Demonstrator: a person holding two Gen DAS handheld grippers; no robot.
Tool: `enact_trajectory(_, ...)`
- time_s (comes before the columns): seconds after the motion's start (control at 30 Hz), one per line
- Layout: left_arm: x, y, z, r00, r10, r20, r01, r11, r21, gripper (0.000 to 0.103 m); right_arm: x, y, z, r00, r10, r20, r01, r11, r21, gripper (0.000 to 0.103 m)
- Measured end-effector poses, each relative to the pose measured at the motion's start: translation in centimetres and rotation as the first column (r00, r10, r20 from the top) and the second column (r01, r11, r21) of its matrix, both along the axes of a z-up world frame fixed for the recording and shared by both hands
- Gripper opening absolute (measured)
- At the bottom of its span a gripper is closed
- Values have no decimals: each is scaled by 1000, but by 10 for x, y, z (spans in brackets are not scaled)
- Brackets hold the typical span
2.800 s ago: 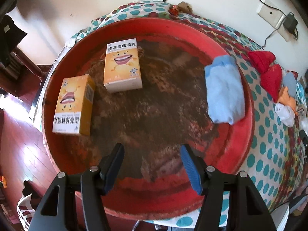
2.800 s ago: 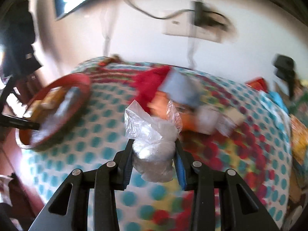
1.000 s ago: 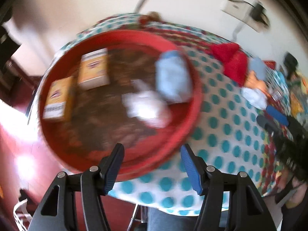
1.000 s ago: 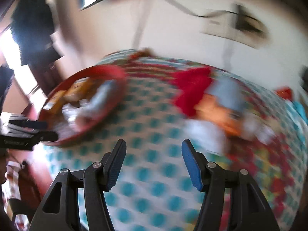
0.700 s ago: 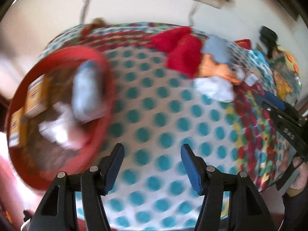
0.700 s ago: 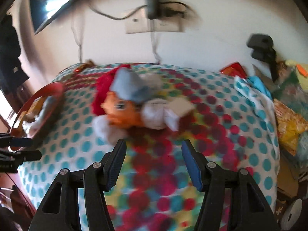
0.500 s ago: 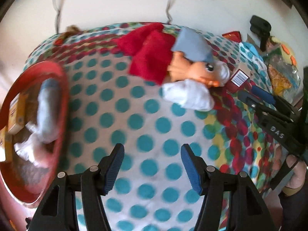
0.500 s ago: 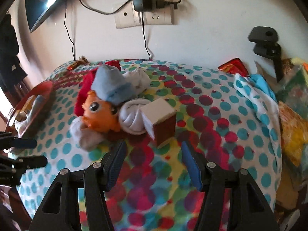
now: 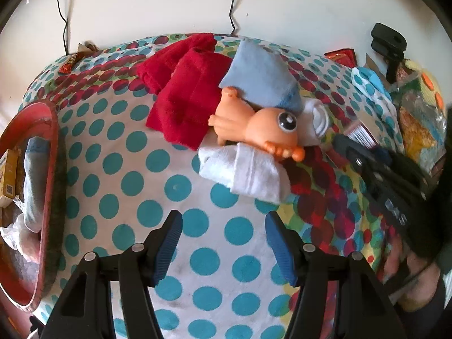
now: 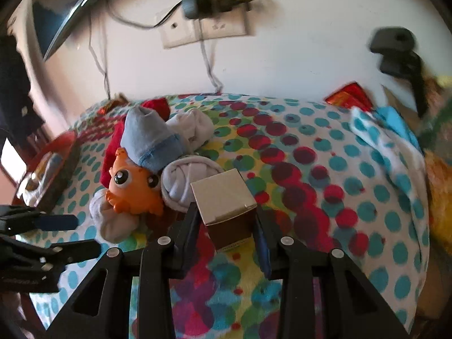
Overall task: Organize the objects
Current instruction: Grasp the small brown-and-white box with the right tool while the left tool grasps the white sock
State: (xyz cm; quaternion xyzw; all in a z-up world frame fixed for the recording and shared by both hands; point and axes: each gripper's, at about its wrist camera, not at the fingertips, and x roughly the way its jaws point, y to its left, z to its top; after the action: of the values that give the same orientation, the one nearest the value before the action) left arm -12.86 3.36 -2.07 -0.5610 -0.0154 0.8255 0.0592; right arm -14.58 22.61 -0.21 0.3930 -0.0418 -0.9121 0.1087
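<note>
Fingers of the right gripper [image 10: 227,230] straddle the small box [image 10: 226,207], not visibly pressing it; the left gripper [image 9: 223,243] gapes empty over the dotted cloth [image 9: 180,189]. Just left of the box lies a rolled white sock [image 10: 186,180], then the orange toy [image 10: 132,189], with the red tray [image 9: 52,175] farthest left.

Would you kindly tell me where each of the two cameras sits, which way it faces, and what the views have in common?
Left wrist: sits on the left gripper, open over the dotted tablecloth, facing the wall; the red tray lies left, the right gripper enters right.
Right wrist: sits on the right gripper, jaws astride the brown box, facing the wall socket; the left gripper shows at left.
Shared: the orange toy, the blue sock, tray and cloth.
</note>
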Motion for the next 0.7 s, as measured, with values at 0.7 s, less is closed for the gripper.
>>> enact_trajectory(0.7,-31,25,-14,999,-28,-30,27,999,-18,63,22,18,-6,998,-59,6,59,996,-68,34)
